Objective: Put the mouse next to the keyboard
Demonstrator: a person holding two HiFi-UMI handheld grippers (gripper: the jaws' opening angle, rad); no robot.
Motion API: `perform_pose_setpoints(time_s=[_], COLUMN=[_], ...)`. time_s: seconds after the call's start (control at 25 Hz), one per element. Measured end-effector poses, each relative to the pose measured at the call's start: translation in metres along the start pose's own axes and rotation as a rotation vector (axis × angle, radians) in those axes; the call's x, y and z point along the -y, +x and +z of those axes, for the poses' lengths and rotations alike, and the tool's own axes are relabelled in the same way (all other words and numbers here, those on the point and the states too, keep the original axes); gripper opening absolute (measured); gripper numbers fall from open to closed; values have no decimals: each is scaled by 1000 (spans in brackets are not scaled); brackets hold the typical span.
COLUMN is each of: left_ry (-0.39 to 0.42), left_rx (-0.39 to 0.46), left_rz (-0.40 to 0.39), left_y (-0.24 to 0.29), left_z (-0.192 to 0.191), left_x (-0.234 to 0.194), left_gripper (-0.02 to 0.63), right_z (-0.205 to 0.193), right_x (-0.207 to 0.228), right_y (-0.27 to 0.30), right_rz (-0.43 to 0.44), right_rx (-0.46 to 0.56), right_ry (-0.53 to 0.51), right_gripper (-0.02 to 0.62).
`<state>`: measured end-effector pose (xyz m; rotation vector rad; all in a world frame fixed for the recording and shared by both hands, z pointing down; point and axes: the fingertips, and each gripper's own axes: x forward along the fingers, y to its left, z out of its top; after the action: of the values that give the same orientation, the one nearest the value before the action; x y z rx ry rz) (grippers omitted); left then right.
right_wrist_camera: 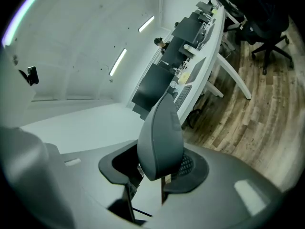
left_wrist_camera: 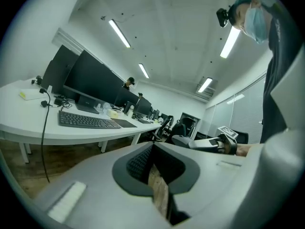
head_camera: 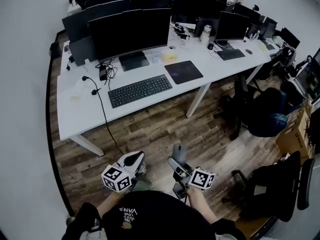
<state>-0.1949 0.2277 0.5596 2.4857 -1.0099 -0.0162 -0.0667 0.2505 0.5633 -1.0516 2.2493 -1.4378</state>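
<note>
The desk point(head_camera: 75, 115) stands ahead, across a strip of floor point(head_camera: 160, 130). On it, the keyboard point(head_camera: 140, 90) lies near the front edge, before the monitor point(head_camera: 130, 31). The mouse pad point(head_camera: 183, 72) lies just right of the keyboard and a little further back. A cable point(head_camera: 102, 111) runs from the desk's left part, past the keyboard's left end, over the front edge and down to the floor. Both claws are over the floor, well short of the desk, with the left claw point(head_camera: 134, 160) beside the right claw point(head_camera: 176, 158). The mouse point(head_camera: 177, 150) sits between the right claw's jaws, well apart from the keyboard. A chair point(head_camera: 272, 186) stands to the right.
</note>
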Motion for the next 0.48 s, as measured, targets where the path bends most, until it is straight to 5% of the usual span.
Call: perform_pose_setpoints(time_s=[0.48], left_ry=[12], left_rx=[17], left_rz=[-31], left_y=[68], left_z=[54], left_x=[-64], left_gripper=[2], right_z=[78], right_x=[30], right_y=[72], right_rz=[-41], right_rx=[34], right_ry=[36], right_gripper=[170])
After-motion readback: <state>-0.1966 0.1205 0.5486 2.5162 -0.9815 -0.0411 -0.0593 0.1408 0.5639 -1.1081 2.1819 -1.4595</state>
